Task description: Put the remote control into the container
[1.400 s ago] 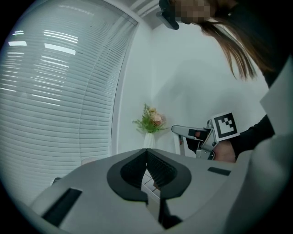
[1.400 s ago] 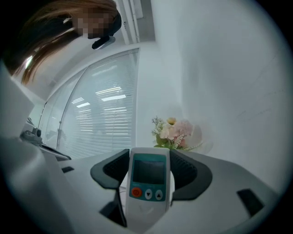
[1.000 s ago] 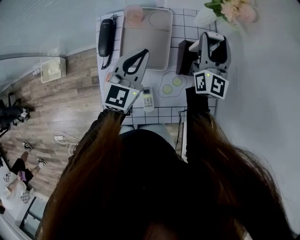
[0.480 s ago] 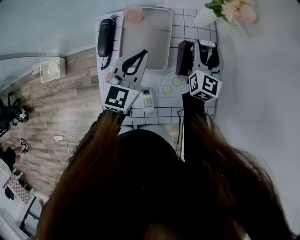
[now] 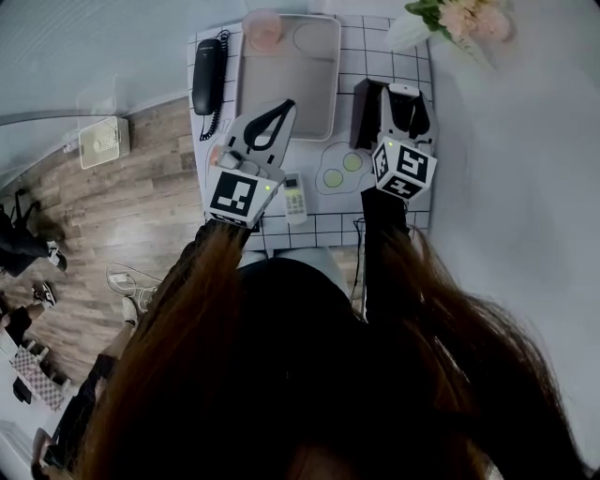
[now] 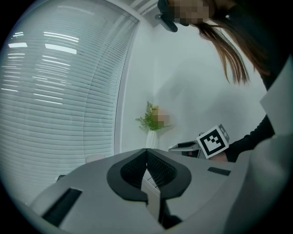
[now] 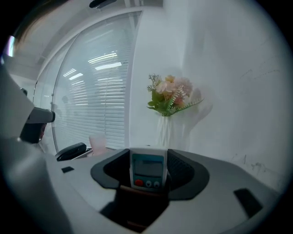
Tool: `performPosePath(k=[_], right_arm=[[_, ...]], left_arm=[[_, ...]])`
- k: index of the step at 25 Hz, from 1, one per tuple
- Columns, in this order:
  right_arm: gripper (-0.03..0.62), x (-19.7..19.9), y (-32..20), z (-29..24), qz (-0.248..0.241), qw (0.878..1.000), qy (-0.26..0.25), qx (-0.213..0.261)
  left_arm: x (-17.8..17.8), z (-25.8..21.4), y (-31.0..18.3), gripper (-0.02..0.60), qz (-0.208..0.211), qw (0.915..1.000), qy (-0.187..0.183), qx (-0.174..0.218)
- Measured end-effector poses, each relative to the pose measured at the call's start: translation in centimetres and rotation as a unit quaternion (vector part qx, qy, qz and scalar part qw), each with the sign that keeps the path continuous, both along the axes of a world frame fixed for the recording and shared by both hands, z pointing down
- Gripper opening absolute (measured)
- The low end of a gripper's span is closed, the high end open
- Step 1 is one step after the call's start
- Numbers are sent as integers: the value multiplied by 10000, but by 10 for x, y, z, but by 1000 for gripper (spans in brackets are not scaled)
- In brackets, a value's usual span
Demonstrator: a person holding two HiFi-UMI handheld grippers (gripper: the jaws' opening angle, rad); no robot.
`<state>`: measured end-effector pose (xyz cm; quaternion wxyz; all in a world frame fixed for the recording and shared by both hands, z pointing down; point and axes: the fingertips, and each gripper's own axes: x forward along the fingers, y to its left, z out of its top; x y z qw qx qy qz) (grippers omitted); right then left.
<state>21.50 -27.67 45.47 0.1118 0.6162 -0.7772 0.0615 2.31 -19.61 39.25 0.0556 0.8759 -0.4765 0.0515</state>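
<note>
A white remote control with a small screen and a red button stands upright between the pads of my right gripper, which is shut on it. Its lower end sits in a dark container. In the head view this gripper hangs over the dark container at the table's right. My left gripper is shut with nothing in it, hovering over the near edge of the grey tray. Its pads meet in the left gripper view. A second white remote lies on the checked cloth beside it.
A black telephone lies left of the tray and a pink cup stands at its far corner. A fried-egg mat lies between the grippers. A vase of flowers stands at the back right by the wall.
My right gripper has come down and shifted left with the remote, settling over the dark container. The left gripper has stayed where it was.
</note>
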Motion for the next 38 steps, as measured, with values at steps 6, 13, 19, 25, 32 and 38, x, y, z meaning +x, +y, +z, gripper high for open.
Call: performPosePath(k=[6, 13, 19, 25, 32, 38], right_arm=[[259, -9, -4, -21, -215, 9993, 105, 294], [23, -6, 5, -65, -114, 9956, -12, 928], [18, -11, 25, -92, -176, 9912, -45, 1311], [17, -18, 57, -113, -102, 9891, -141, 1462], [18, -35, 104, -123, -54, 9880, -223, 1525], [17, -66, 148, -123, -135, 9883, -332, 1480]], left_arm=[[1, -5, 0, 9, 59, 9999, 28, 152], [-2, -14, -1, 8, 43, 9997, 116, 232], [-6, -25, -2, 9, 93, 9989, 201, 407], [-8, -34, 7, 9, 242, 9981, 276, 496], [-10, -46, 30, 9, 468, 9963, 322, 643], [-22, -51, 53, 8, 539, 9952, 394, 710]])
